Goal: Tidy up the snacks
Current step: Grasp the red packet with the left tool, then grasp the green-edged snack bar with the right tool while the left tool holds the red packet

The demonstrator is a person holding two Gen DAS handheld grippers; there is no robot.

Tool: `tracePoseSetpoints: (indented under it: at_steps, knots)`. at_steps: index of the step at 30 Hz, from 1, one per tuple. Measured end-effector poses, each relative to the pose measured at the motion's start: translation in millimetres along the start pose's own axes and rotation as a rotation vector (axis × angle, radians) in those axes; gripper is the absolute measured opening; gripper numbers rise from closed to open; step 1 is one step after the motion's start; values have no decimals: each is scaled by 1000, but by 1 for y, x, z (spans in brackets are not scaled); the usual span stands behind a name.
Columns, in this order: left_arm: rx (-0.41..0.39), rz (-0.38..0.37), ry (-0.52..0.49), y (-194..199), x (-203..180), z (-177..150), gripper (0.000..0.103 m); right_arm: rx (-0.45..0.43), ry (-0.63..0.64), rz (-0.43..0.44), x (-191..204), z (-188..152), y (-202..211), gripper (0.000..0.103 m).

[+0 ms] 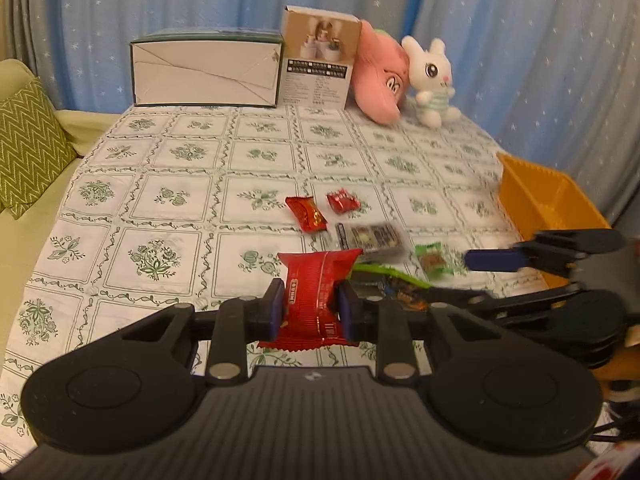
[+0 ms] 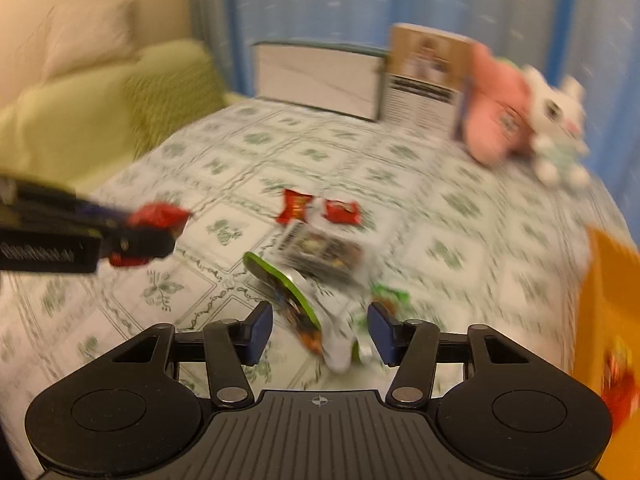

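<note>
My left gripper (image 1: 310, 306) is shut on a red snack packet (image 1: 316, 296) and holds it above the patterned tablecloth; both also show at the left of the right wrist view (image 2: 156, 220). My right gripper (image 2: 318, 330) is open, with a green-edged snack bag (image 2: 296, 304) between its pads; whether it touches them I cannot tell. It shows at the right of the left wrist view (image 1: 480, 276). Two small red packets (image 1: 306, 214) (image 1: 343, 201), a clear dark packet (image 1: 370, 238) and a small green packet (image 1: 431, 258) lie on the table.
An orange bin (image 1: 548, 204) stands at the table's right edge, with something red inside (image 2: 618, 380). A white box (image 1: 206, 70), a brown carton (image 1: 318, 60), a pink plush (image 1: 380, 80) and a white bunny plush (image 1: 434, 80) line the back. A green cushion (image 1: 28, 140) lies left.
</note>
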State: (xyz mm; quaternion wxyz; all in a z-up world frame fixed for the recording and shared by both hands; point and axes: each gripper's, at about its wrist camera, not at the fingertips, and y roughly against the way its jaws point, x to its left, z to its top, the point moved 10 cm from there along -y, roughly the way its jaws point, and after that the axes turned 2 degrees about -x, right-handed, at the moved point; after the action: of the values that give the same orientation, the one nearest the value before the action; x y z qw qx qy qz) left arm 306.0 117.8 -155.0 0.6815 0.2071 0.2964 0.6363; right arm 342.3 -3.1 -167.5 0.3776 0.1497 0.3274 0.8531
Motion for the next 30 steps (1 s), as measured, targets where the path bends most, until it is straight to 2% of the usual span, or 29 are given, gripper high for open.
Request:
tracePoseSetpoints:
  at_steps: [2,6,11,17,25,30]
  knots:
    - [-1,-5,10,-1,0,-1,25,29,93,-12,9,-2,-16,49]
    - [6,-14,31,-3,0,-7,25,102,239,-41,19,-14,-45,33]
    - [22,-22,45,-6,-2,-17,25,99,264,-46,19,-18,-52,26]
    - [26,-28,41,-3,-9,-20,25,108,94,-10,12,-17,-36,23]
    - [29,-35,25,15,-27,-25,25,59,-383,65,-14,-25,24,23]
    - [29,-40,-1,33,-50,-30,25,23,-481,47,-22,-30,66,23]
